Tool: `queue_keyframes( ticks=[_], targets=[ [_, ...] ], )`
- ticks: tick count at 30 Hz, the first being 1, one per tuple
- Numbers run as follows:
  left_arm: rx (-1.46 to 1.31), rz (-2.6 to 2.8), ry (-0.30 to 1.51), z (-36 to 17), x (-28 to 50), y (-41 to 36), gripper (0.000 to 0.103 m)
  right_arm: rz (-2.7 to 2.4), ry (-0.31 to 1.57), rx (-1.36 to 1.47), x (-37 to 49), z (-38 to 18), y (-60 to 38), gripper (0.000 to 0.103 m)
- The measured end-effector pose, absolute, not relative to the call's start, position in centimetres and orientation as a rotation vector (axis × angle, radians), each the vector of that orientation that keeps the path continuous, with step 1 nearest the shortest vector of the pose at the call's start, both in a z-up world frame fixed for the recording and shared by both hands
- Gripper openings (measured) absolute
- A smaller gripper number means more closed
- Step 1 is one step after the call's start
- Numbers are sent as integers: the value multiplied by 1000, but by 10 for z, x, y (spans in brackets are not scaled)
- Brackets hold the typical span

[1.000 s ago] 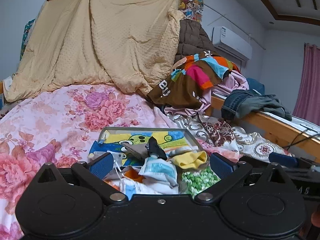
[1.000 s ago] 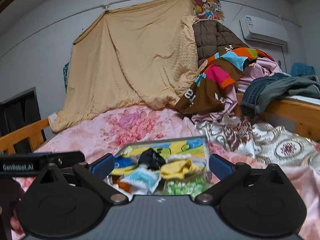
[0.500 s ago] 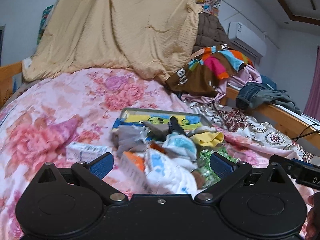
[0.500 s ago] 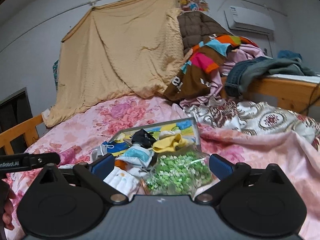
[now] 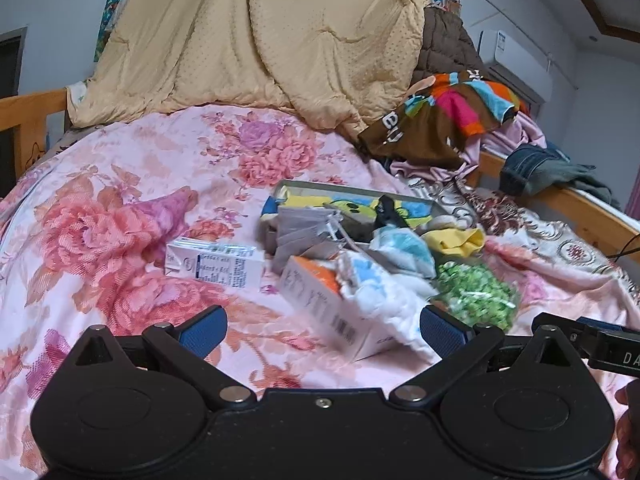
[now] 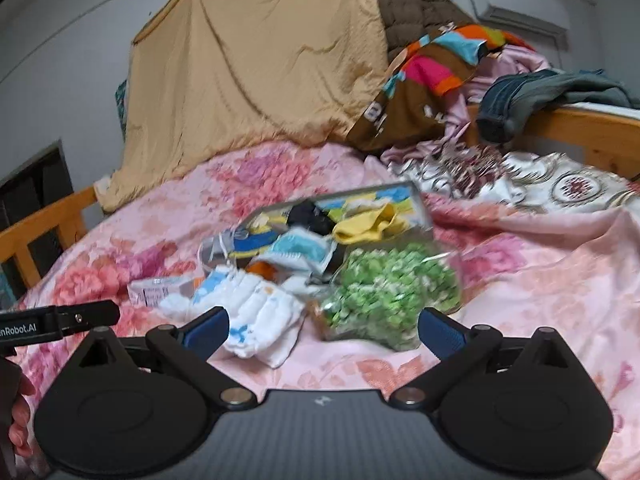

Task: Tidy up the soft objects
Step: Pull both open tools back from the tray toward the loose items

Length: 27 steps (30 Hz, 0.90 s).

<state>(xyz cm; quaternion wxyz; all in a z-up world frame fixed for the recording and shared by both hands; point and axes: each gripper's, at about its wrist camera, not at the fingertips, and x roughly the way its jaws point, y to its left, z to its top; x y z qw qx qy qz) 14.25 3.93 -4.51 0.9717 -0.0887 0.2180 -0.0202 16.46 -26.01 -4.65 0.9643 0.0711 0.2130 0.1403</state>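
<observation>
A heap of small things is gathered near the middle of the bed (image 5: 120, 184), spilling out of a shallow tray (image 5: 304, 187) toward the near edge. Because the floral cover is soft and uneven, nothing sits square: the cartons lie tilted and the soft pieces slump against one another.

The white cloth (image 5: 380, 300) is draped over one end of the orange-and-white carton (image 5: 316, 292), so it would likely have to be lifted clear first. A second carton (image 5: 216, 262) lies alone just left of the heap. The bag of green pieces (image 6: 388, 288) rests at the heap's right, nearest the right gripper (image 6: 322, 330). A yellow cloth (image 6: 368, 224) and a black item (image 6: 310, 212) are half in the tray, with a blue-and-white packet (image 6: 300, 250) in front of them.

The left gripper (image 5: 322, 326) is held low over the near edge, its jaws spread wide and empty, the white cloth lying between them in view. The right gripper's jaws are likewise released, with nothing held; they are lined up on the cloth and bag, seemingly so either can be taken. Sorting appears barely begun.
</observation>
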Motion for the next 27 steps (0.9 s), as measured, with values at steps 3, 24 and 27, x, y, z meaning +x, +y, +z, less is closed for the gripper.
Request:
queue_keyframes(
  ticks=[3,24,27],
  targets=[
    [-163,-31,449,-52,147,41,102,309,440,122,170,-52,-252,103],
    [-276,-33,545,-54,185,73,102,430,407,81,200,-60,-218,103],
    [-293,-55,564,-47,206,78,102,455,386,75,214,-57,-208,103]
  ],
)
